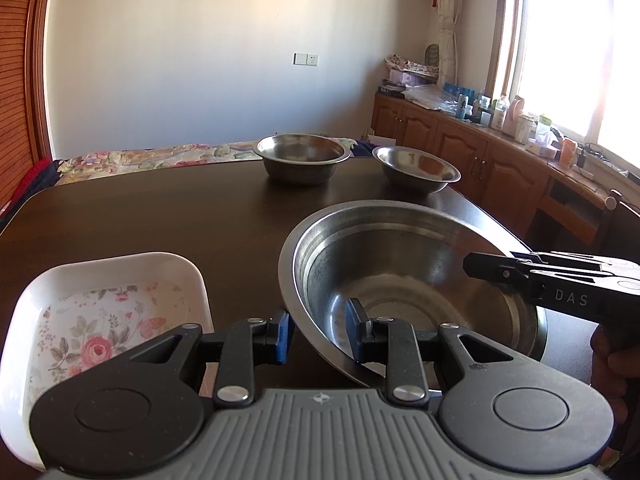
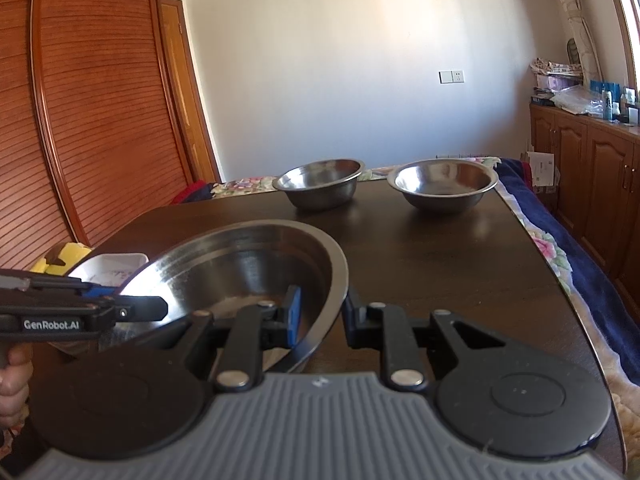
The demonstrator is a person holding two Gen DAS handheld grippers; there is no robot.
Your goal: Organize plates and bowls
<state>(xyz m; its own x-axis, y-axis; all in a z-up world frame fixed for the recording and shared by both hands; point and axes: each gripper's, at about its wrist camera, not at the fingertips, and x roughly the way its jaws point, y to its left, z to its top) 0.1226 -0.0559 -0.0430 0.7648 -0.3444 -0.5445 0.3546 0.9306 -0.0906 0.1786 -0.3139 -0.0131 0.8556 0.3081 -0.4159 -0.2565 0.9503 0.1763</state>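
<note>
The left gripper is seen nearest the lens in its own view, its two blue-padded fingers clamped on the near-left rim of a large steel basin, one finger outside the wall and one inside; the basin is tilted, its left edge raised off the dark table; the right gripper is closed in the same manner on the opposite rim, one finger being inside the basin and the other outside, so that the basin is held between the two tools; in the left view the right gripper is seen from the side reaching over the basin's right edge, with part of a hand behind it; in the right view the left gripper is seen at the basin's far-left rim, likewise with a hand below it. A white rectangular dish with a flower pattern is set on the table just left of the basin; whether the two touch cannot be told. Two smaller steel bowls are placed at the far edge of the table, well apart from the basin: a straight-sided bowl to the left and a rounder bowl to its right, near each other but not touching; a floral cloth is seen along the table's right side, and wooden cabinets stand below the window.
</note>
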